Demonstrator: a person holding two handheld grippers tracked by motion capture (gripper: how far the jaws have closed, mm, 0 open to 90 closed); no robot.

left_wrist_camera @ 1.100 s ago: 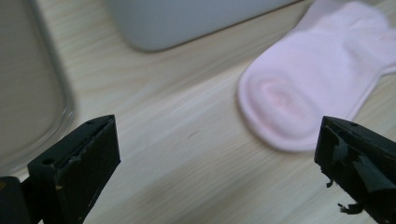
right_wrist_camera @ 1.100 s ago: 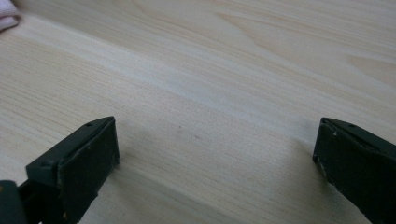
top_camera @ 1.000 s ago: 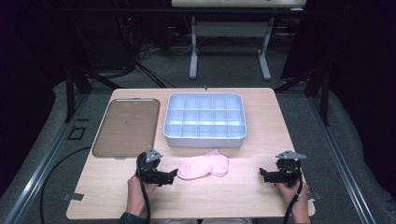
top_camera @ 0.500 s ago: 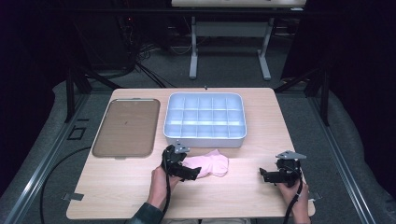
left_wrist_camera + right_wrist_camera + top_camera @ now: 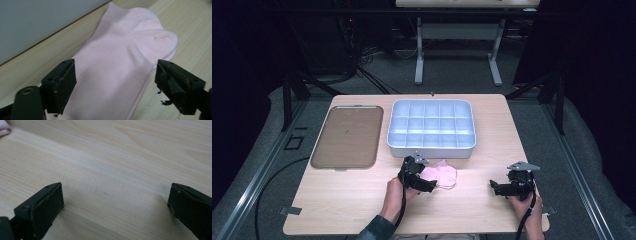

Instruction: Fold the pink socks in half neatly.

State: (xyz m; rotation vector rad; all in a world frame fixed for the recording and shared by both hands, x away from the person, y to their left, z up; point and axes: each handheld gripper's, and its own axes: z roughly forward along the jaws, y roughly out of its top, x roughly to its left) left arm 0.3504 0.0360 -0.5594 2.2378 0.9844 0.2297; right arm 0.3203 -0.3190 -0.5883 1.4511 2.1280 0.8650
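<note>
A pale pink sock (image 5: 443,174) lies flat on the wooden table, just in front of the compartment tray. My left gripper (image 5: 418,176) is over its left end, open, with a jaw on either side of the sock (image 5: 117,67) in the left gripper view (image 5: 115,82). My right gripper (image 5: 504,187) rests near the table's front right, open, with bare wood between its jaws (image 5: 113,205). A corner of the sock (image 5: 3,130) shows at the top left of the right gripper view.
A pale blue tray (image 5: 431,145) divided into several compartments stands at the table's back centre; its wall (image 5: 37,22) rises beside the sock. A flat brown tray (image 5: 346,136) lies at the back left. The table's front edge (image 5: 412,233) is close behind both hands.
My left gripper has moved right from the table's front left onto the sock's left end. The right gripper has stayed still.
</note>
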